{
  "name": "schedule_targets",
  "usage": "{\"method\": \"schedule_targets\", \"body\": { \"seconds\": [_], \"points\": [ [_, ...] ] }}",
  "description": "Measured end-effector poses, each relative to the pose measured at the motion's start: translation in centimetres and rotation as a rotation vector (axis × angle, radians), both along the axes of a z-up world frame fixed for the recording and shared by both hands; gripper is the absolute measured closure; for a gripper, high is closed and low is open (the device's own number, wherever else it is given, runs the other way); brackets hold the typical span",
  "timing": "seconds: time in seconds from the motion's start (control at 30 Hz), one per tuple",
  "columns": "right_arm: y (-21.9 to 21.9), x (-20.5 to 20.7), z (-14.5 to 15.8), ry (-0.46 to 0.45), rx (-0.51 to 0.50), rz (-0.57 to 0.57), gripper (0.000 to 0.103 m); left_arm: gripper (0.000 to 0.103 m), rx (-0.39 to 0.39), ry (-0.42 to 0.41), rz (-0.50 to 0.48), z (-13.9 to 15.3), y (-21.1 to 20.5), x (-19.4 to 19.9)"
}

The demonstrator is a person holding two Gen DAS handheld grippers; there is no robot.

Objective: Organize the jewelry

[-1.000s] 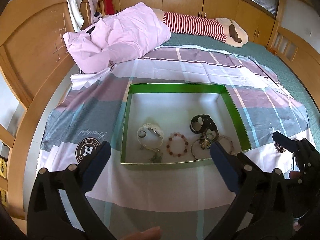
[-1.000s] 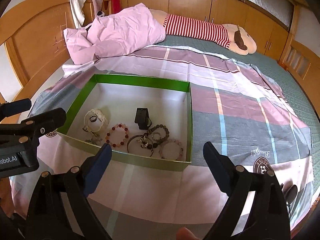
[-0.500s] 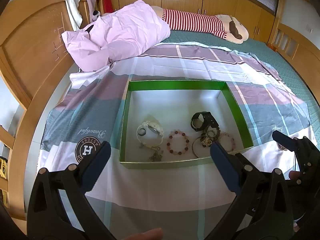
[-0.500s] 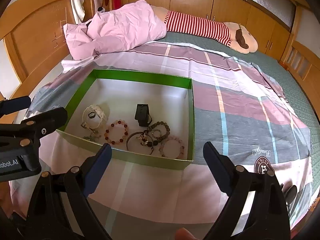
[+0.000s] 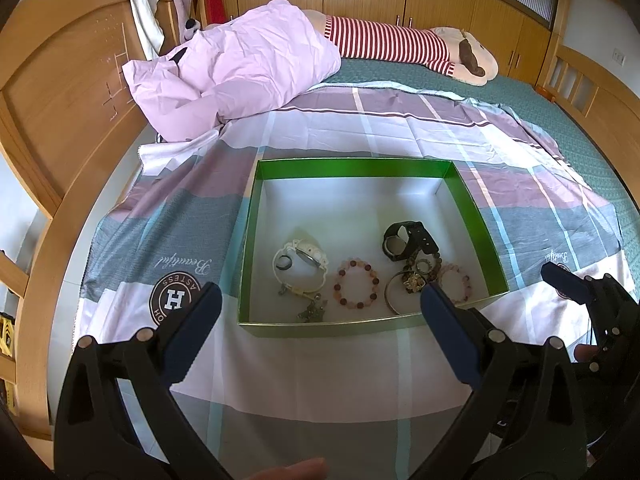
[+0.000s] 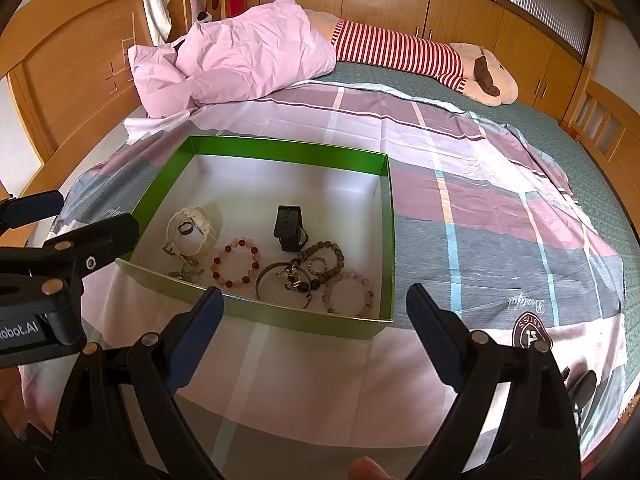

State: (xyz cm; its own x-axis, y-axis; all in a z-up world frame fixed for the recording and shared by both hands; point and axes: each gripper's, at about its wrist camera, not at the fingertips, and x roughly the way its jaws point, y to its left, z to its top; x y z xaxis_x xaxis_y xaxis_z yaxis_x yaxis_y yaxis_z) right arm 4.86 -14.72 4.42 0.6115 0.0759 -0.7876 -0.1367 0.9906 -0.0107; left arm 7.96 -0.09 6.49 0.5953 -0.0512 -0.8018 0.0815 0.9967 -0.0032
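Note:
A green box [image 5: 354,169] [image 6: 280,150] with a white floor sits on the bed. In it lie a white watch [image 5: 301,261] [image 6: 192,232], a red bead bracelet [image 5: 357,288] [image 6: 236,262], a black watch [image 5: 408,238] [image 6: 290,228], a pink bead bracelet [image 5: 454,278] [image 6: 348,292] and a tangle of dark beads and a metal bangle [image 6: 300,276]. My left gripper [image 5: 318,308] is open and empty, just short of the box's near wall. My right gripper [image 6: 316,312] is open and empty, at the box's near right corner.
The box rests on a plaid sheet [image 5: 400,128] over a green bed. A pink pillow [image 5: 240,68] and a striped plush toy [image 5: 400,44] lie at the back. A wooden headboard [image 5: 60,92] rises at the left, and a spoon [image 6: 584,390] lies at the sheet's edge.
Both grippers have risen and drawn back slightly, so the box sits a little farther off in each view. Both stay open and the jewelry has not moved.

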Motion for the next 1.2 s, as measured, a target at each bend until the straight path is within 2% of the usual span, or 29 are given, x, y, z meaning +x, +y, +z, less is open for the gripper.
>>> {"method": "schedule_targets", "body": {
  "seconds": [1.2],
  "points": [
    [0.21,0.24,-0.43,0.005,0.004,0.008,0.012,0.004,0.004,0.017,-0.006,-0.82,0.24,0.21]
  ]
}}
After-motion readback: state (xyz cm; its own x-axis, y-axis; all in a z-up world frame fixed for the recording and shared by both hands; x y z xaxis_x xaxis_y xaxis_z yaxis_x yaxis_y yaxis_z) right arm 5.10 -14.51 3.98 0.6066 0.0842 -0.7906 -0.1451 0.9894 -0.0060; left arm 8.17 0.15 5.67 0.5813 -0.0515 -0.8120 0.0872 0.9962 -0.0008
